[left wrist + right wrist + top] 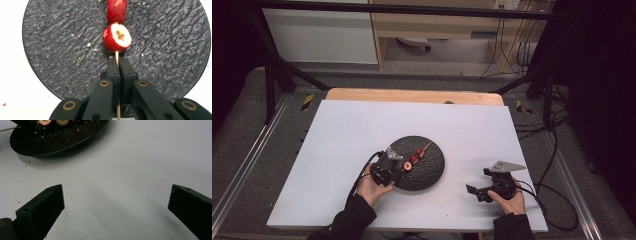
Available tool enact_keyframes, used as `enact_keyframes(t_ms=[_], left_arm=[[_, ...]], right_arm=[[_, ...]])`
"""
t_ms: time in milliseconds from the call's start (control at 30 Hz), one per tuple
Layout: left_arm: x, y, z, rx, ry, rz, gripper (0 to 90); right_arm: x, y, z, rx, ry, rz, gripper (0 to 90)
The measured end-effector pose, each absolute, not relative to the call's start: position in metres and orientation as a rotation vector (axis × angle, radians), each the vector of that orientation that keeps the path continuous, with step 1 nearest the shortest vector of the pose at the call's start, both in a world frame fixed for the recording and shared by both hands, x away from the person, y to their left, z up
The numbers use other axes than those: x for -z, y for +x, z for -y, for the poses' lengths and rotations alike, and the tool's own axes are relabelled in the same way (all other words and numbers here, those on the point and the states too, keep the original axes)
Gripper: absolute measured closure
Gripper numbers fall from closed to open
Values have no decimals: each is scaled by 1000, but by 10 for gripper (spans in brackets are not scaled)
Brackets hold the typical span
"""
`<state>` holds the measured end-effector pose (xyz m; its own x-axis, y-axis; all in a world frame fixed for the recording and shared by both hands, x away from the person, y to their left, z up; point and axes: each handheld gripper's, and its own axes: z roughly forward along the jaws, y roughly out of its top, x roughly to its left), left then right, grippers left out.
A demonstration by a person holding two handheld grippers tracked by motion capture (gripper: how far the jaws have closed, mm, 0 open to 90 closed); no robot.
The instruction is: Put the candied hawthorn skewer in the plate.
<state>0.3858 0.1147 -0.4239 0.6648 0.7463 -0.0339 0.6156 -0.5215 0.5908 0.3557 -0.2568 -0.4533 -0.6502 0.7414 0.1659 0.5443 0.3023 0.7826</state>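
White surface [362,130] fills mid-frame in the high view, a dark plate [432,172] at its centre. Left gripper [117,62] has its fingers clenched on the skewer [116,55], red fruit [116,37] threaded above it over the plate. Right gripper [116,200], lower right in the high view, rests with fingers spread wide, grasping nothing.

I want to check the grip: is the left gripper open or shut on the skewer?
Shut. The left gripper has its jaws pressed together on the skewer.
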Motion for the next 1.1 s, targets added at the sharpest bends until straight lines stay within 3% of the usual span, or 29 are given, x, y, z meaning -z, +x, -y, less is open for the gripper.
enact_keyframes(t_ms=[233, 400, 500, 567, 600, 733, 867, 900, 1100], left_arm=[[421, 384, -120, -306, 2294, -1022, 831], [415, 382, -131, -297, 2271, -970, 667], [411, 380, -137, -295, 2266, -939, 613], [409, 378, -142, -290, 2260, -921, 518], [408, 377, -145, -282, 2262, -912, 518], [405, 374, -158, -279, 2263, -874, 356], [402, 371, -173, -267, 2235, -856, 266], [401, 371, -178, -270, 2229, -852, 201], [399, 367, -205, -295, 2170, -903, 147]], right_arm=[[453, 356, 257, -1269, 1182, -2343, 11], [453, 356, 257, -1270, 1188, -2341, 11], [453, 356, 257, -1270, 1189, -2340, 11], [453, 355, 257, -1270, 1192, -2342, 11], [453, 355, 257, -1270, 1192, -2342, 11], [452, 355, 257, -1275, 1191, -2337, 10], [452, 355, 257, -1276, 1192, -2339, 10], [452, 355, 257, -1278, 1194, -2338, 10], [452, 355, 257, -1283, 1195, -2335, 9]])
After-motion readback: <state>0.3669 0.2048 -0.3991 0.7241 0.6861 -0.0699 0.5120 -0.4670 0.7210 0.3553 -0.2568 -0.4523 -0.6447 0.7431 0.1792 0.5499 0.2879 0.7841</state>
